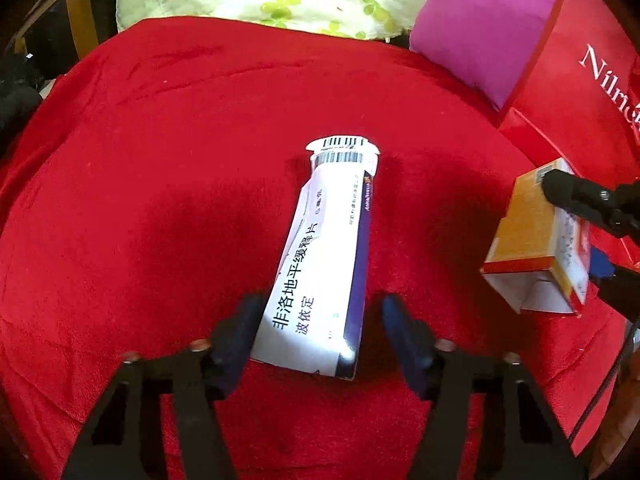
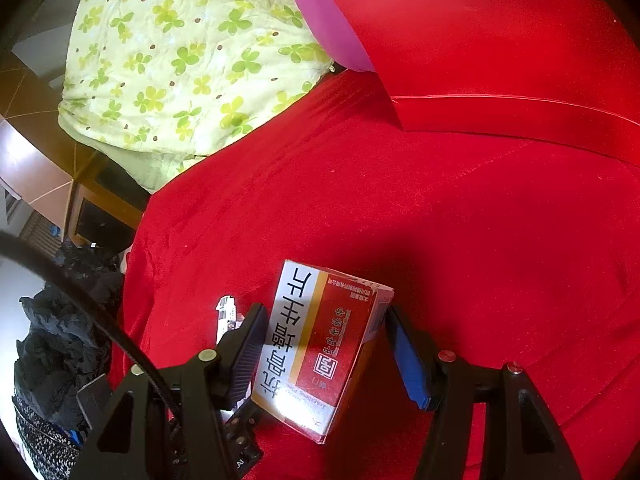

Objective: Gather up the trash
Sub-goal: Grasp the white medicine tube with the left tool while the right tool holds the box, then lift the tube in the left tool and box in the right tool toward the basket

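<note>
White-and-purple medicine carton (image 1: 324,264) lying flat on red blanket (image 1: 160,200), near end between fingers of left gripper (image 1: 320,334). Left pad (image 1: 240,332) at carton's edge, right pad (image 1: 404,340) clear with visible gap; no grip, jaws partly open. Red-yellow-white medicine box (image 2: 324,344) clamped in right gripper (image 2: 326,350), jaws about half spread, both pads against box sides, box lifted above blanket. Same box (image 1: 540,240) at right edge of left view. Red paper bag (image 2: 500,60) beyond box, on blanket. Pink pillow (image 1: 480,24) and green clover quilt (image 2: 180,52) behind.
</note>
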Demonstrator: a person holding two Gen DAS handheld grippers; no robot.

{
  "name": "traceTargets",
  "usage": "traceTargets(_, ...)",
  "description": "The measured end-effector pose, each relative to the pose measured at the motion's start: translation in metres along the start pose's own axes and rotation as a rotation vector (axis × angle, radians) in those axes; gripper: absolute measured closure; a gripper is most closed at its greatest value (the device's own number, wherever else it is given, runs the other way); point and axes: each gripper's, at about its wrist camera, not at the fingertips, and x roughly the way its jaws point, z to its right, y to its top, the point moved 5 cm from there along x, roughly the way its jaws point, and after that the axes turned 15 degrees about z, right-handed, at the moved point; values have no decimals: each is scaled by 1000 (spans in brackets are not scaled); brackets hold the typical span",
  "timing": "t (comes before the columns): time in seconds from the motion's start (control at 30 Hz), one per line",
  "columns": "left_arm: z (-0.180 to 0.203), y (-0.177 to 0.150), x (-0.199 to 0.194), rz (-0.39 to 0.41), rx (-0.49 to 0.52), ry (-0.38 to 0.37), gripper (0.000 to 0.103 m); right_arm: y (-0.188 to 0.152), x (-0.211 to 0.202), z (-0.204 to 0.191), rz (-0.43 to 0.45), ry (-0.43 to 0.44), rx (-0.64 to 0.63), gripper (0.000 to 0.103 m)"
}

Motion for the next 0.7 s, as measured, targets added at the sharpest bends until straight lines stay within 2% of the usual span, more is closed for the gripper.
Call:
traceTargets(0.03,0,0,-2,3,0,-2,56,0,0,0,-1,2,-1,39)
traceTargets(0.33,-5,-9,-38,90,-6,71,56,-1,-2,-5,-2,20,-27,39)
traceTargets(0.7,-28,-17,-113,216,-6,224,56,-11,-17,-26,10,99,-97,39)
